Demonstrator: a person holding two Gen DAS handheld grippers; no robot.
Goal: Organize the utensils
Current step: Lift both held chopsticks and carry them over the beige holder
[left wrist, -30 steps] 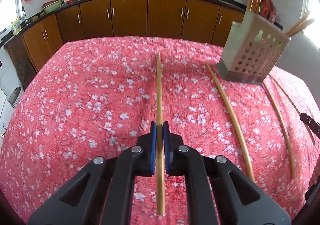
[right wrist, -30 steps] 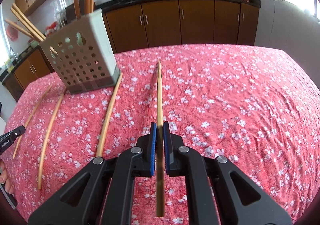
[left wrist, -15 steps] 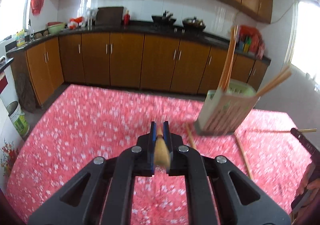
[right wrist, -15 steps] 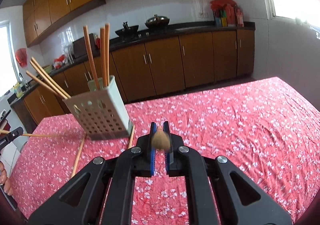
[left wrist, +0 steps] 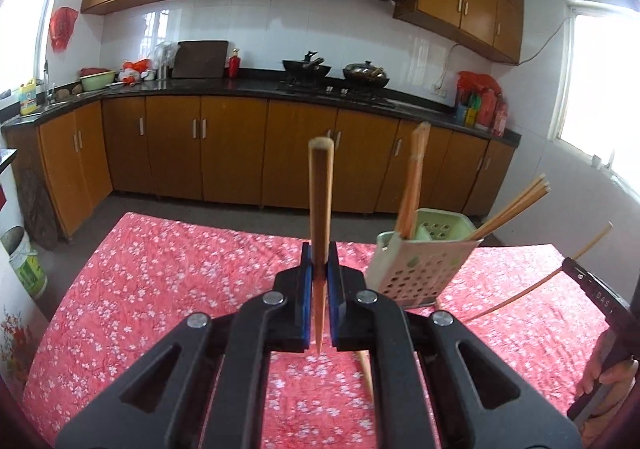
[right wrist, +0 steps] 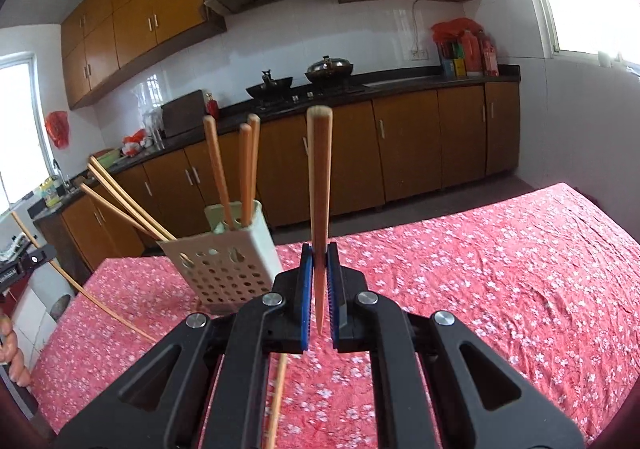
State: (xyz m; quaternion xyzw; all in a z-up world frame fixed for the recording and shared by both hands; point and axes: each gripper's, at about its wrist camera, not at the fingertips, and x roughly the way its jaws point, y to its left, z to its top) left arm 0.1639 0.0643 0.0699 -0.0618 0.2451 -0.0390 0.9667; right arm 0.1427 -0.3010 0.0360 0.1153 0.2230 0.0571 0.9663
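My left gripper [left wrist: 319,277] is shut on a wooden chopstick [left wrist: 321,201] that points up and forward, lifted off the table. My right gripper [right wrist: 319,273] is shut on another wooden chopstick [right wrist: 319,185], also raised. A pale perforated utensil holder [left wrist: 416,265] with several chopsticks in it stands on the table to the right in the left wrist view, and to the left in the right wrist view [right wrist: 228,269]. Loose chopsticks [right wrist: 276,405] lie on the red floral cloth.
The table carries a red floral cloth [left wrist: 168,289]. The other hand-held gripper shows at the right edge [left wrist: 600,297] of the left wrist view. Brown kitchen cabinets [left wrist: 224,153] and a counter with woks stand beyond the table.
Both grippers have lifted their chopsticks off the cloth and tilted them upward. The views now look across the kitchen instead of down at the table.
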